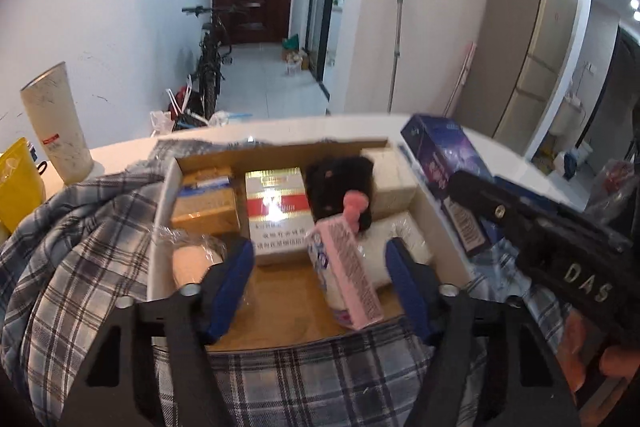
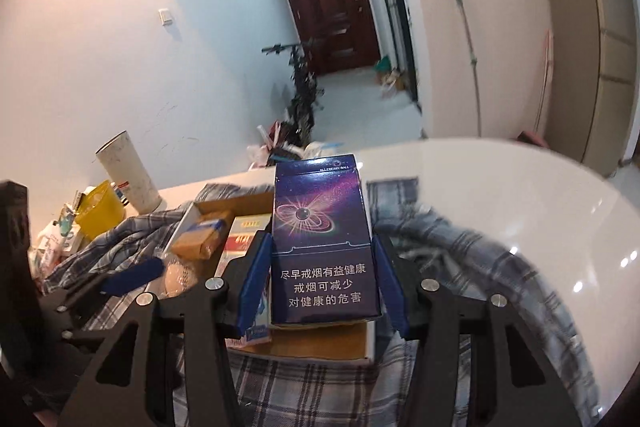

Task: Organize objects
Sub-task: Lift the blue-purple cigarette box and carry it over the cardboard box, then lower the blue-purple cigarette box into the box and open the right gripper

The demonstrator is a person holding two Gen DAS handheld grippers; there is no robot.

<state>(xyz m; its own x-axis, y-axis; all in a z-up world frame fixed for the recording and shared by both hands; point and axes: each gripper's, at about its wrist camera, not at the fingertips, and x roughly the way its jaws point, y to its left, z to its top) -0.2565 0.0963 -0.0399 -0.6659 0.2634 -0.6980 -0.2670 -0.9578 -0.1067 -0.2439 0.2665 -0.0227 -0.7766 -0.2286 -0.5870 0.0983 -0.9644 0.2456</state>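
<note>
An open cardboard box (image 1: 280, 147) lies on a plaid cloth and holds a tan pack (image 1: 206, 201), a red-and-white carton (image 1: 276, 211), a black item (image 1: 340, 187), white packs and a pink tube (image 1: 350, 271). My left gripper (image 1: 320, 283) is open over the box's near part, with the pink tube leaning between its blue fingers but not gripped. My right gripper (image 2: 322, 267) is shut on a dark blue galaxy-print cigarette pack (image 2: 322, 239) and holds it upright above the box's right side; the pack also shows in the left wrist view (image 1: 448, 179).
A white tumbler (image 1: 56, 127) and a yellow cup (image 1: 18, 183) stand at the table's left. The plaid cloth (image 1: 80, 251) bunches around the box. The glossy white table (image 2: 500, 207) extends to the right. A bicycle (image 1: 210, 59) stands in the hallway behind.
</note>
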